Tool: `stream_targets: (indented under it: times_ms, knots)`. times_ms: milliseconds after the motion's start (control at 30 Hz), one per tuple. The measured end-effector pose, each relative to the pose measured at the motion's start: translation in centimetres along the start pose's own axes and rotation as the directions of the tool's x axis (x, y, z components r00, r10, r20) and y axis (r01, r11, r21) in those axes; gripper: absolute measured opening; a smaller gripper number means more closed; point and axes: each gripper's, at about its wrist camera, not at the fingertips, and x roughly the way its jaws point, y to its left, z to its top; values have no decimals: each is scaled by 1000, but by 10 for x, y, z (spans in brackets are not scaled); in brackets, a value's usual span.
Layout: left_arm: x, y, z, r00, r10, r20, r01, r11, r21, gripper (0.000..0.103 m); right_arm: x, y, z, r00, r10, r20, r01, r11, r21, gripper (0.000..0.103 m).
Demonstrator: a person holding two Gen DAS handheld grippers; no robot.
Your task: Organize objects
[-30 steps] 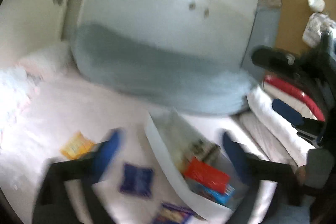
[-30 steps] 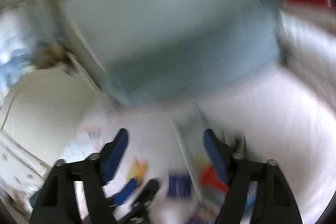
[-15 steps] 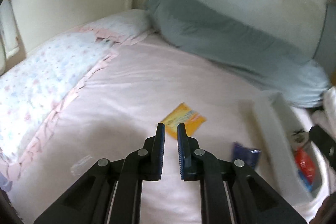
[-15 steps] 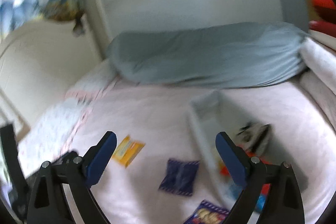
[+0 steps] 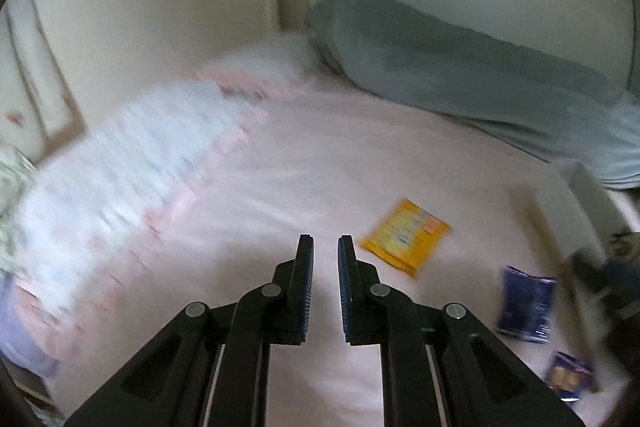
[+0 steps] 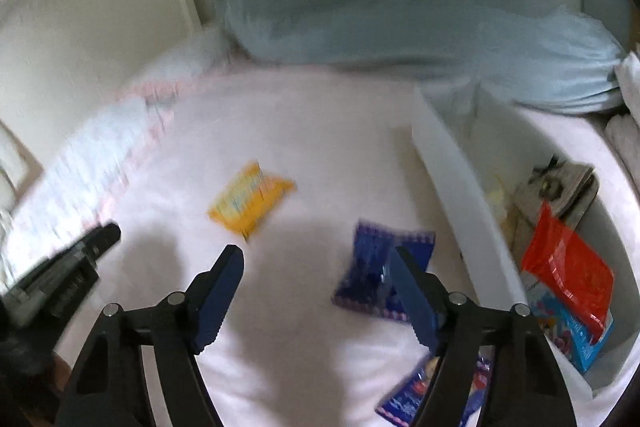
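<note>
Right gripper (image 6: 316,267) closing, nothing between jaws: centre it over the dark blue packet (image 6: 376,267) first. Left gripper (image 5: 325,259) shut, empty.

Soft daylight, motion blur (both views), fisheye-bent edges, black corner vignette

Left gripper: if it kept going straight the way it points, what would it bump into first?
Most likely the bare pink bedsheet just ahead. The left gripper is shut and empty, and the yellow packet lies off to its right.
</note>
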Motion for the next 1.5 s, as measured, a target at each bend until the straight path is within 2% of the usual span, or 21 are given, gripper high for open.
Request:
stream_targets:
  times_ms: [100,133,167,200,233,300,367,433,567,767,867,933,1033,1100,1167,1233,1267,1300,1333,1400,1500]
  knots:
    - [-20,5,4,994,-46,97,48,999,-22,13,-36,2,7,980,-2,201,8,1000,-29,74]
    - [-25,7,5,991,-60,119,64,997,-30,20,-45,3,8,971,7,239,4,999,-45,75]
    - [-28,9,6,987,-79,138,86,995,-42,45,-50,4,9,967,18,252,-4,998,-56,75]
    - [-28,10,5,984,-97,146,106,993,-56,64,-51,4,10,968,27,250,-13,998,-59,78]
    - [-25,11,2,985,-100,140,110,992,-69,91,-49,2,10,972,37,233,-25,998,-56,84]
    - [-20,8,-7,990,-44,134,54,995,-78,82,-42,-2,10,981,15,196,-11,1000,-19,85]
    - [-17,5,-5,989,-19,147,27,998,-54,37,-37,-7,10,983,-21,185,17,1000,19,85]
    - [-14,6,0,991,-66,120,69,997,-25,28,-37,-10,9,978,-34,206,27,999,37,85]
    - [-7,18,1,987,-149,58,154,982,-108,28,-38,-10,10,981,-18,194,14,1000,24,85]
    - [-11,16,1,993,-102,60,107,991,-84,28,-23,-3,5,991,7,135,-7,1000,0,85]
    - [2,14,-3,995,-94,-22,92,993,-71,29,-4,6,-2,998,-47,52,50,997,-65,85]
    - [17,14,-8,989,-110,-99,102,992,-75,29,14,10,-9,997,-76,-2,76,992,-101,85]
    - [45,13,-20,963,-126,-240,110,991,-79,29,42,17,-25,993,-84,-79,73,988,-134,85]
    - [69,13,-31,922,-91,-376,71,995,-67,27,71,20,-43,985,-98,-145,74,984,-164,85]
    - [84,21,-43,884,-88,-459,43,993,-109,18,102,20,-65,966,-137,-220,93,975,-200,85]
    - [89,29,-46,864,-103,-493,32,988,-149,18,126,20,-85,946,-162,-282,94,966,-242,83]
    - [90,32,-46,858,-110,-503,31,986,-164,18,125,18,-91,962,-148,-227,92,966,-240,87]
    - [89,35,-45,856,-113,-505,26,984,-177,18,126,13,-92,962,-159,-221,110,970,-218,99]
    - [87,35,-44,857,-114,-503,23,983,-183,18,129,8,-90,959,-152,-241,107,976,-189,103]
    - [83,35,-42,859,-110,-499,21,983,-181,18,129,2,-90,962,-117,-247,81,985,-151,103]
    - [81,33,-43,853,-122,-508,35,983,-178,18,127,7,-92,959,-147,-241,104,978,-180,103]
